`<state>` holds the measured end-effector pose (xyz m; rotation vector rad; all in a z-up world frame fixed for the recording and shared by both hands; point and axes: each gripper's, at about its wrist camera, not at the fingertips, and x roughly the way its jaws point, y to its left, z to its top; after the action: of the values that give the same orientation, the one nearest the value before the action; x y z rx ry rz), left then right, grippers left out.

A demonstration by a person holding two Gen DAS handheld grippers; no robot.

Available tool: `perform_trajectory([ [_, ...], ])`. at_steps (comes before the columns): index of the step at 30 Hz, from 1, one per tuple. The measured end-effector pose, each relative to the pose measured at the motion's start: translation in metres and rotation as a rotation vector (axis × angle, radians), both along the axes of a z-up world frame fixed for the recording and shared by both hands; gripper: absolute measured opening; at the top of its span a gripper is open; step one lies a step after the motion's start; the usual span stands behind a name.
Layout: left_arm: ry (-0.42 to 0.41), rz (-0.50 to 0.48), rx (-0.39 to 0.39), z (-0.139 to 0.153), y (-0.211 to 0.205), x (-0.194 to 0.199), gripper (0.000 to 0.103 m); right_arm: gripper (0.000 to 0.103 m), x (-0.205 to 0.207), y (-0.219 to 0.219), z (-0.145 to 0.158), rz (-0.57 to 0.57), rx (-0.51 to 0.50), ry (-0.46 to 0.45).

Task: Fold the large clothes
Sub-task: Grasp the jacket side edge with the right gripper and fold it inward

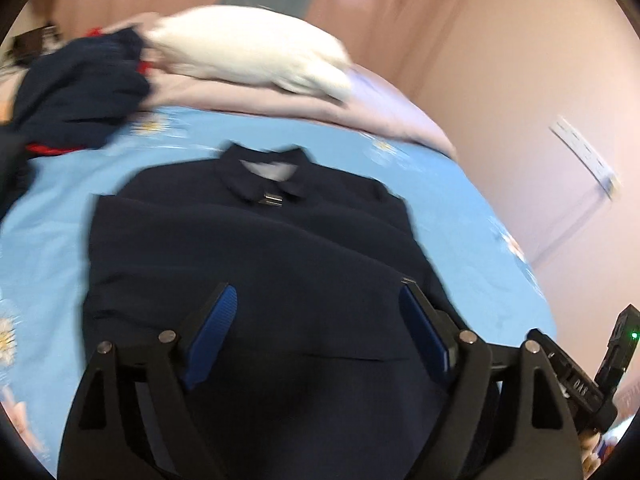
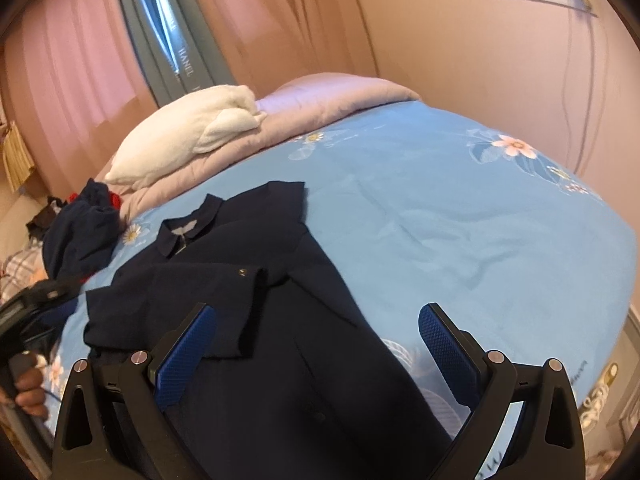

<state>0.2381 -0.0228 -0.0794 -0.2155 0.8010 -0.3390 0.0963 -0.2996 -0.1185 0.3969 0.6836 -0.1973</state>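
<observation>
A dark navy collared garment (image 1: 256,248) lies flat on the light blue flowered bedsheet (image 1: 48,216), collar toward the far end, with a sleeve folded across its front. It also shows in the right wrist view (image 2: 256,304). My left gripper (image 1: 318,292) is open and empty, hovering over the garment's lower part. My right gripper (image 2: 318,316) is open and empty, above the garment's lower right edge. The right gripper's body shows at the right edge of the left wrist view (image 1: 616,352); the left one and a hand show at the left of the right wrist view (image 2: 28,320).
A crumpled navy and red pile of clothes (image 1: 76,88) lies at the far left of the bed. A white pillow (image 1: 248,52) rests on a lilac quilt (image 2: 320,100) at the head. Pink curtains (image 2: 72,60) and a pink wall (image 2: 460,32) stand behind.
</observation>
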Motion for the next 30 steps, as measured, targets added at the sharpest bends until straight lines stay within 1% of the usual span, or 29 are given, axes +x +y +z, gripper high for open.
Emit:
perform_trajectory([
  [2,-0.015,0.106,0.041,-0.003,0.034,-0.002,0.084,0.101,0.017,0.003,-0.002,0.037,0.012,0.012],
  [3,-0.017,0.142,0.053,-0.006,0.047,-0.003,0.084,0.101,0.026,0.005,-0.004,0.057,0.019,0.02],
  [5,0.01,0.232,0.07,-0.019,0.078,-0.003,0.082,0.101,0.05,0.01,-0.008,0.099,0.034,0.041],
  [7,0.035,0.293,0.077,-0.033,0.101,-0.005,0.082,0.101,0.071,0.016,-0.015,0.136,0.05,0.065],
  [8,0.052,0.318,0.081,-0.042,0.111,-0.005,0.079,0.101,0.08,0.019,-0.018,0.154,0.061,0.076],
  [10,0.083,0.351,0.084,-0.057,0.126,-0.005,0.071,0.1,0.101,0.025,-0.029,0.182,0.086,0.111],
  [11,0.101,0.364,0.089,-0.064,0.131,-0.004,0.066,0.098,0.115,0.028,-0.038,0.198,0.1,0.137],
  [12,0.127,0.375,0.097,-0.073,0.136,-0.003,0.06,0.092,0.125,0.031,-0.045,0.203,0.108,0.166],
  [13,0.144,0.379,0.103,-0.081,0.14,-0.002,0.057,0.085,0.131,0.032,-0.051,0.204,0.112,0.19],
  [14,0.163,0.377,0.108,-0.09,0.143,0.001,0.053,0.082,0.14,0.034,-0.061,0.206,0.124,0.227],
  [15,0.175,0.375,0.109,-0.095,0.146,0.001,0.05,0.075,0.149,0.036,-0.071,0.208,0.146,0.261],
  [16,0.188,0.373,0.108,-0.101,0.148,0.003,0.049,0.065,0.154,0.036,-0.079,0.215,0.174,0.282],
  [17,0.204,0.372,0.102,-0.106,0.151,0.004,0.048,0.059,0.158,0.037,-0.083,0.223,0.194,0.299],
  [18,0.217,0.37,0.096,-0.112,0.152,0.007,0.047,0.043,0.163,0.039,-0.091,0.235,0.22,0.33],
  [19,0.223,0.365,0.09,-0.115,0.153,0.011,0.047,0.034,0.165,0.041,-0.094,0.226,0.206,0.346],
  [21,0.234,0.359,0.087,-0.12,0.154,0.018,0.045,0.024,0.165,0.042,-0.083,0.222,0.17,0.321],
  [22,0.243,0.363,0.093,-0.123,0.154,0.022,0.044,0.016,0.165,0.042,-0.075,0.223,0.166,0.303],
  [24,0.256,0.364,0.106,-0.129,0.153,0.031,0.039,0.014,0.166,0.036,-0.038,0.217,0.145,0.212],
  [25,0.257,0.367,0.11,-0.131,0.153,0.035,0.039,0.014,0.166,0.034,-0.017,0.213,0.106,0.162],
  [26,0.263,0.366,0.108,-0.133,0.152,0.038,0.041,0.014,0.166,0.033,0.004,0.207,0.059,0.118],
  [28,0.278,0.355,0.087,-0.137,0.15,0.044,0.041,0.013,0.166,0.031,0.035,0.213,0.022,0.055],
  [30,0.272,0.353,0.088,-0.138,0.147,0.044,0.041,0.013,0.167,0.03,0.052,0.237,0.024,0.015],
])
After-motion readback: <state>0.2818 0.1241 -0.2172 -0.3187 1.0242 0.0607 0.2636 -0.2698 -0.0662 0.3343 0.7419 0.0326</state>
